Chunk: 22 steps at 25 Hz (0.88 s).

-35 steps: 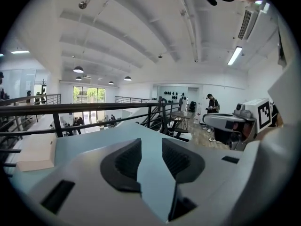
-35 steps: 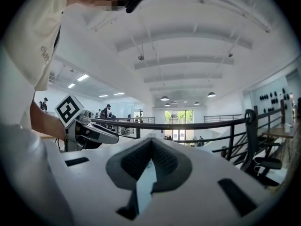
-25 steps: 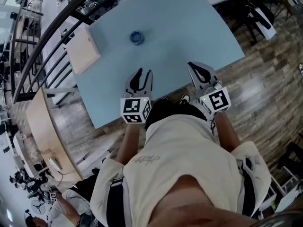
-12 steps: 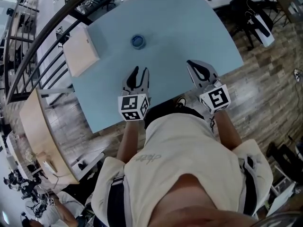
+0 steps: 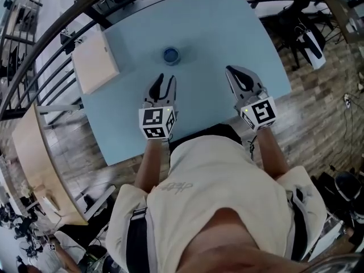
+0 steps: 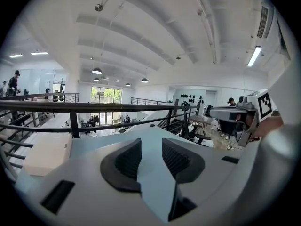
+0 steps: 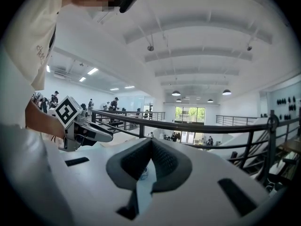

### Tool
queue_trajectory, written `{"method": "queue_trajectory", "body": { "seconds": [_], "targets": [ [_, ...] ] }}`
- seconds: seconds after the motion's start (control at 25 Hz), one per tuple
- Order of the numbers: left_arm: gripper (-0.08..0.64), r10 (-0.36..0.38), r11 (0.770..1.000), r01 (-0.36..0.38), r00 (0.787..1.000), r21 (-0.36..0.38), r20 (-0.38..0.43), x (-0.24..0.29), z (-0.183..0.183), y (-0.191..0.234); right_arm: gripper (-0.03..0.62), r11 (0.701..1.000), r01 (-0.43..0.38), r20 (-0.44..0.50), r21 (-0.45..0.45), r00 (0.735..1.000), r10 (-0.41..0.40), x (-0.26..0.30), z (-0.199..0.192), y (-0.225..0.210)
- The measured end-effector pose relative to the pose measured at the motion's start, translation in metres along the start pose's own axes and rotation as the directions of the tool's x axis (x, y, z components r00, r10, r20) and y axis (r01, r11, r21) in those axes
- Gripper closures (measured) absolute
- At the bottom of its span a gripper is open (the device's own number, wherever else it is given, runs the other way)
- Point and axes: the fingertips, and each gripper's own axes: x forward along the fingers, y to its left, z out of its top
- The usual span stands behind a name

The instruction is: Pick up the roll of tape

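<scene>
The roll of tape [image 5: 171, 55] is seen lying flat, hole upward, on the blue tabletop [image 5: 227, 27]. It is ahead of both grippers and touched by neither. The left gripper [image 5: 166, 83] is held nearer, almost straight behind the roll, jaws parted with nothing between them. The right gripper [image 5: 234, 75] is held off to the roll's right, jaws closed on nothing. A short forward reach with the left is judged likeliest.

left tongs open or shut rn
Open: in the left gripper view, the left tongs have their two dark pads apart, with only table showing between them. Nothing is held.
</scene>
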Motion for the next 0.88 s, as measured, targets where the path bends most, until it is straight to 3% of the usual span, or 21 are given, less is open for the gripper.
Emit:
{"method": "queue_trajectory", "body": {
  "seconds": [0.24, 0.48, 0.64, 0.88],
  "targets": [
    [0.413, -0.014, 1.0, 0.013, 0.999, -0.01, -0.043, 0.016, -0.006, 0.011, 0.584, 1.0, 0.012, -0.021, 0.011, 1.0, -0.011, 0.018, -0.005, -0.007],
    [0.413, 0.021, 1.0, -0.019, 0.995, 0.022, -0.099, 0.036, -0.013, 0.016, 0.584, 0.998, -0.022, -0.023, 0.056, 0.999, 0.024, 0.03, -0.019, -0.019],
    [0.413, 0.024, 1.0, -0.025, 0.985, -0.003, -0.173, 0.056, -0.029, 0.014, 0.584, 0.995, -0.057, -0.032, 0.083, 0.998, 0.06, 0.035, -0.029, -0.029],
    [0.413, 0.037, 0.999, -0.029, 0.965, 0.037, -0.258, 0.089, -0.052, 0.018, 0.584, 0.988, -0.088, -0.05, 0.129, 0.994, 0.095, 0.045, -0.054, -0.044]
  ]
}}
